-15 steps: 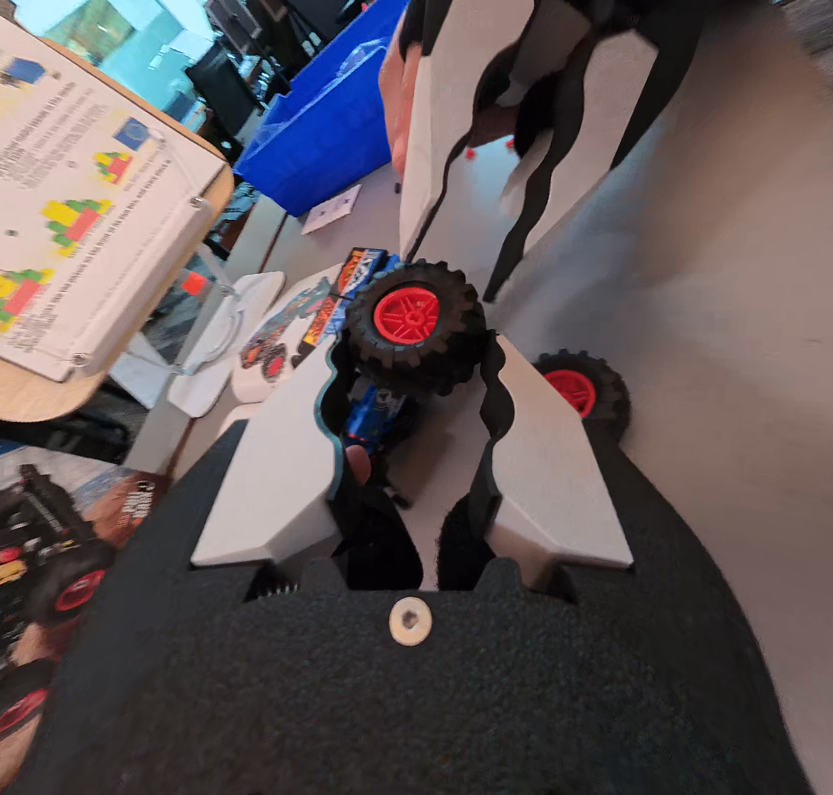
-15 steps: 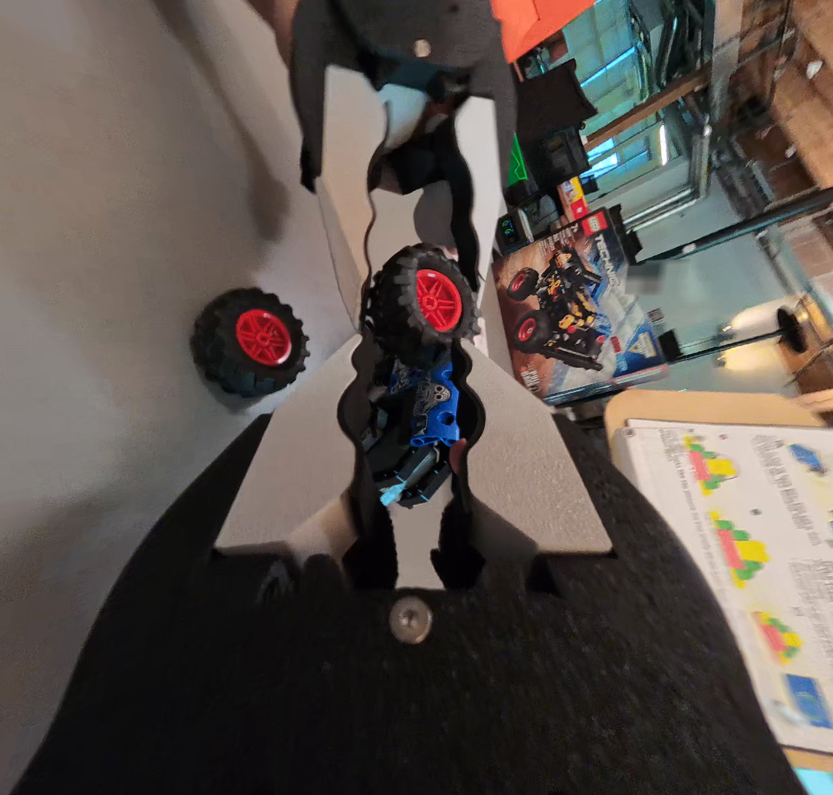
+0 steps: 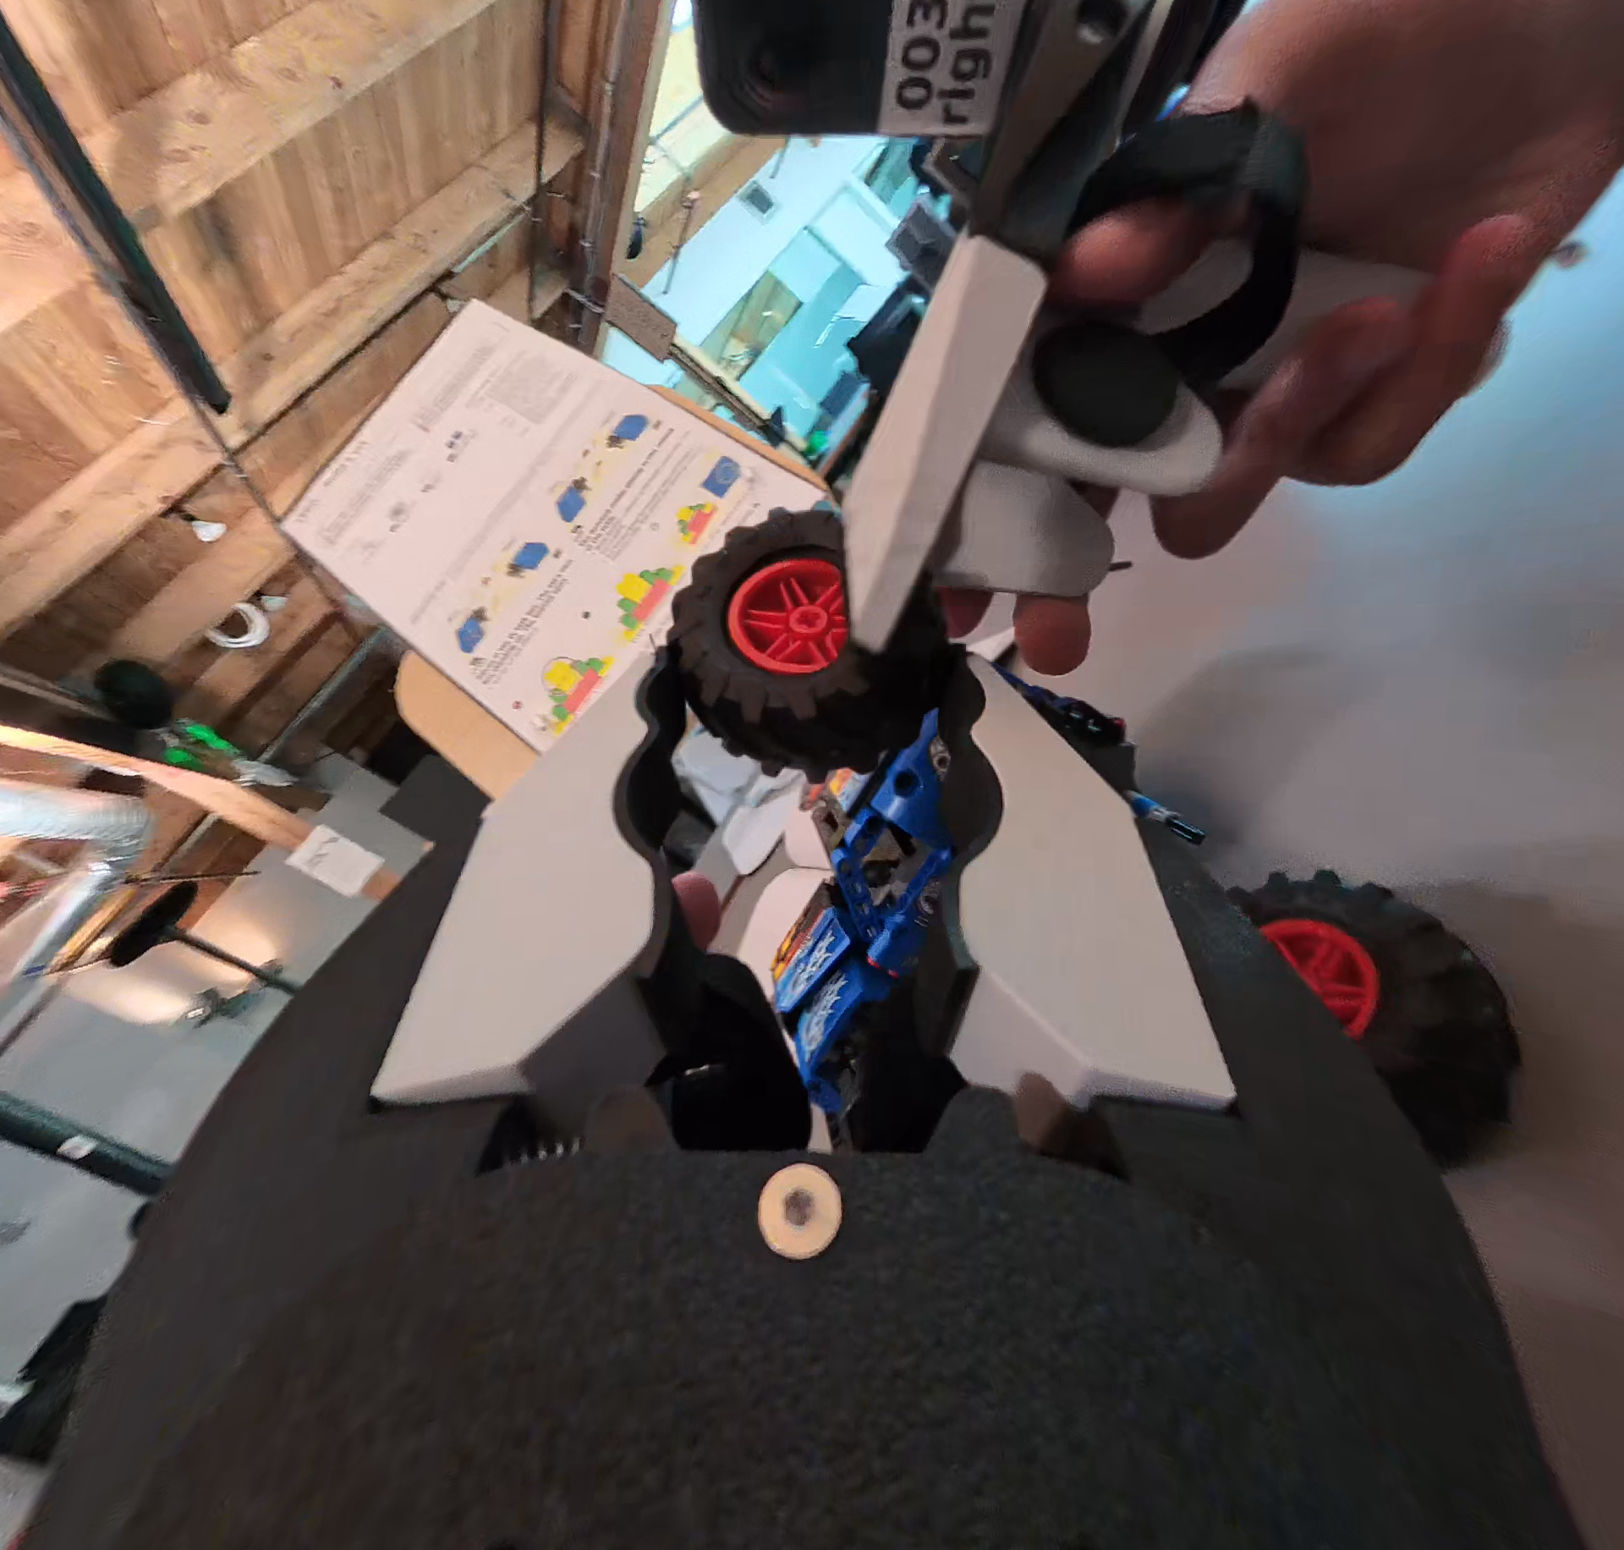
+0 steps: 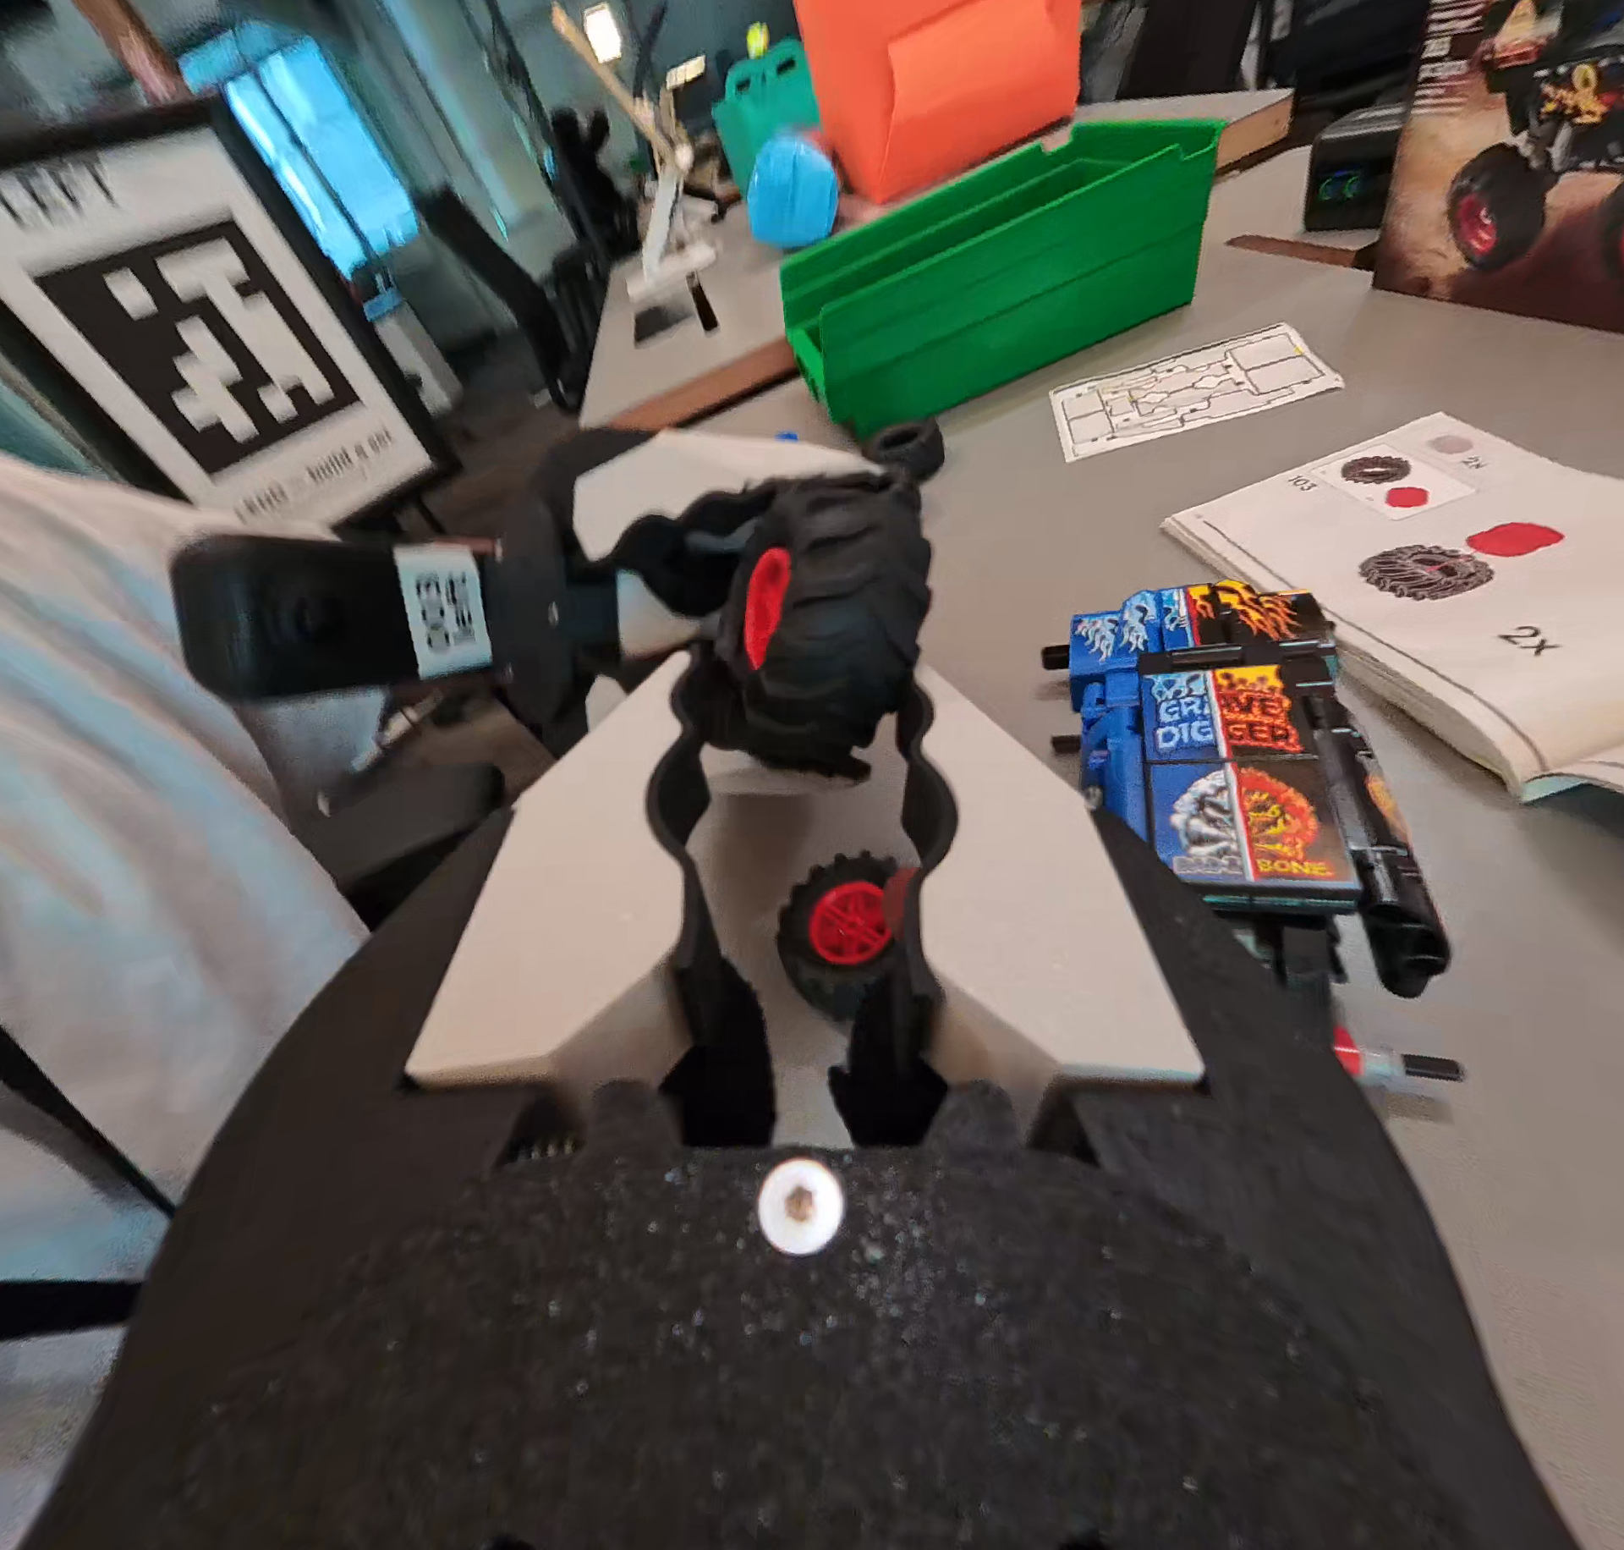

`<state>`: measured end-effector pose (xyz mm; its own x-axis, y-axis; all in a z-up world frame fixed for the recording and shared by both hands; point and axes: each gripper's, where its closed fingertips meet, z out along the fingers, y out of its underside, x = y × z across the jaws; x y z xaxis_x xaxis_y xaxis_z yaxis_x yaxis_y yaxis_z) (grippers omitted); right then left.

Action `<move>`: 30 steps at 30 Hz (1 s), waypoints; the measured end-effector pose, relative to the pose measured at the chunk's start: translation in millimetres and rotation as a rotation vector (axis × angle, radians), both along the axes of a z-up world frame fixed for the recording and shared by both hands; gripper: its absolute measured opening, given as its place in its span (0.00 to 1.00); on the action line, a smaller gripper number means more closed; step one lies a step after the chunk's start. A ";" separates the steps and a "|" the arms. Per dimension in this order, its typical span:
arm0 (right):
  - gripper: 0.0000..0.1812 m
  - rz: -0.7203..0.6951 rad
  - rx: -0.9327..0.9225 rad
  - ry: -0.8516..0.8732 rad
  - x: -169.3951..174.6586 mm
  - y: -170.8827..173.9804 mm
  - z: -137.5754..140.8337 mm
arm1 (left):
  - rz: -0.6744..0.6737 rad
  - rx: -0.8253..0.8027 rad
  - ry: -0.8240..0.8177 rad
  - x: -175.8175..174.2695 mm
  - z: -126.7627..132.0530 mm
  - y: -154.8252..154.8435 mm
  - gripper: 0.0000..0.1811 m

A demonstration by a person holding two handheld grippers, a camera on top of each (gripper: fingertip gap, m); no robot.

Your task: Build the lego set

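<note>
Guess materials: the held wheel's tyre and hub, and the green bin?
Tyre: probably rubber; matte black, deep chunky tread. Hub: hard plastic by the look; bright red, glossy, crisp moulded spokes. Green bin: likely rigid moulded plastic; uniform colour, slight sheen.

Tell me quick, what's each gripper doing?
Left gripper: closed on the black rubber wheel with a red hub.
Right gripper: closed on the same wheel.
</note>
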<state>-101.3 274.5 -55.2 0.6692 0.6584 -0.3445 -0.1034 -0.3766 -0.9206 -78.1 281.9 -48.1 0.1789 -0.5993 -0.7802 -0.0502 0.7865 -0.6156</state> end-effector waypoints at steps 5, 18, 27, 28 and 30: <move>0.17 -0.076 -0.006 -0.006 12.9 8.3 -0.3 | 0.023 -0.104 0.037 4.7 -6.9 2.8 0.31; 0.17 0.099 -0.039 -0.030 9.4 -8.0 -1.2 | -0.532 -0.998 0.348 -2.6 -13.4 -18.1 0.27; 0.18 -0.157 0.179 -0.255 27.9 13.0 1.2 | -0.422 -1.064 0.252 5.6 -15.3 2.3 0.16; 0.16 -0.233 0.242 -0.348 35.7 17.2 1.8 | -0.389 -1.087 0.229 6.7 -14.6 8.9 0.16; 0.14 -0.329 0.342 -0.514 41.5 21.2 0.7 | -0.350 -1.126 0.192 7.8 -12.6 15.7 0.15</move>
<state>-59.8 295.7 -54.5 0.8751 0.4083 0.2597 0.3181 -0.0808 -0.9446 -70.3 297.5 -60.7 -0.1929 -0.9565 0.2190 -0.1070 -0.2014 -0.9737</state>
